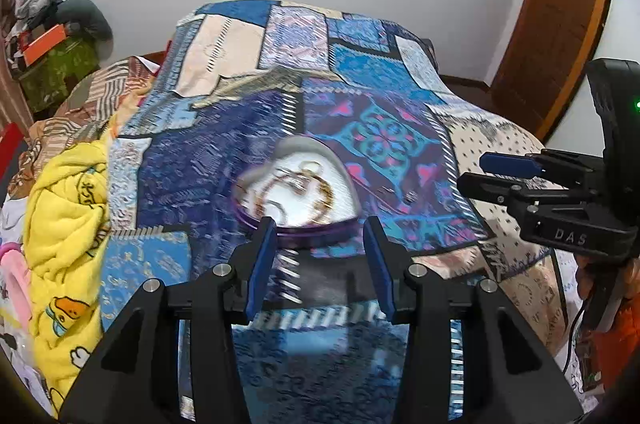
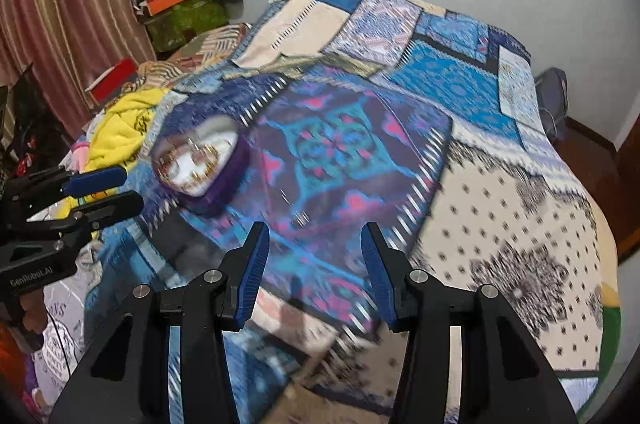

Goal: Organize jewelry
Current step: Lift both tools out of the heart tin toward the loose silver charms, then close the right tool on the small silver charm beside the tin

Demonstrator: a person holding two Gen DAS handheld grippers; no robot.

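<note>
Left wrist view shows my left gripper (image 1: 320,248) with its two blue fingers apart and nothing between them. Just past the tips sits the heart-shaped box (image 1: 298,189), purple on the outside and white inside. It rests on the patchwork bedspread (image 1: 224,159). Gold chains and rings (image 1: 308,179) lie in a heap inside the box, though the picture is blurry, so I can't count them or say if they are tangled.

My right gripper (image 2: 316,248) is open too and holds nothing. It hangs over the pink and blue square of the bedspread, to the right of the box. One small shiny bit (image 2: 300,218) lies on the cloth just ahead of it. It may be a piece of jewelry, but I can't tell.

I think I am between picks, with most of the jewelry already in the box. Next I would go for that shiny bit. It is tiny and flat on soft cloth, so the fingers must come straight down and close gently.
</note>
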